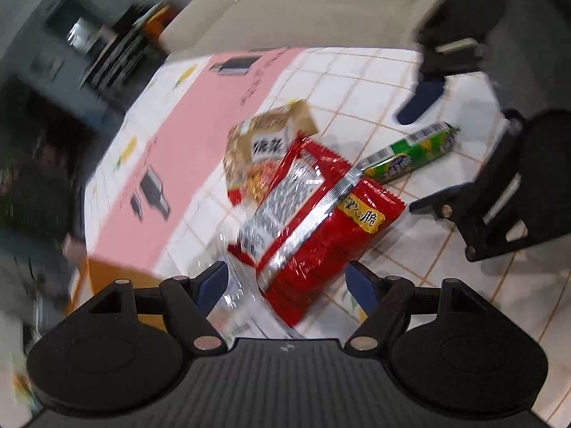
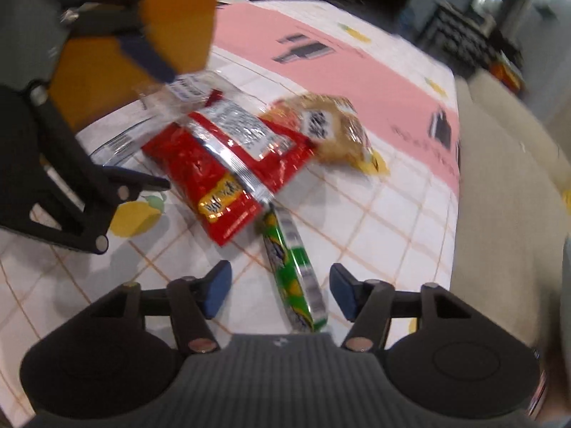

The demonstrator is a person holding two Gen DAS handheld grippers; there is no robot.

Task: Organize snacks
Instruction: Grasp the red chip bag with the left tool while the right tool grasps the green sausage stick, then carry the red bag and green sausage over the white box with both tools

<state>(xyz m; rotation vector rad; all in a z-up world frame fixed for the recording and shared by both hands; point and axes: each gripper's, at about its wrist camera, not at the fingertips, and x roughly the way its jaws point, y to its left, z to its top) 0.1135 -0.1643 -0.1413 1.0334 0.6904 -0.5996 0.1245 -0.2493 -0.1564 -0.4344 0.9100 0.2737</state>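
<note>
Take the red snack bag [image 1: 314, 221] as your landmark: it lies flat on the tablecloth [image 1: 374, 82], near the middle of the snack pile. Beyond it, partly under its far end, sits the gold snack bag [image 1: 264, 142]. The green snack tube [image 1: 410, 153] touches the red bag's corner on the side facing your right gripper [image 2: 280, 290]. A clear plastic wrapper [image 1: 235, 292] overlaps the red bag's end nearest your left gripper [image 1: 285, 287].

Your left gripper's fingers stand apart, with the red bag's near end and the clear wrapper between them, nothing pinched. Your right gripper's fingers are also spread wide, straddling the green tube without touching it.

For room: the tiled cloth on the side of the red bag away from the pink band [image 1: 200, 135] is bare between the two grippers. The right wrist view shows the table edge [image 2: 455, 185] running past the gold bag, with a beige sofa [image 2: 506, 178] beyond it.

Only the right wrist view shows the orange box [image 2: 171, 25] clearly, standing behind the red bag next to your left gripper; its inside is hidden, so you cannot tell what it holds. That view also shows a curved glass rim [image 2: 114, 146] beside the red bag; contents unclear. The left wrist view catches just an orange corner of the box low at the left. Both views are motion-blurred.
</note>
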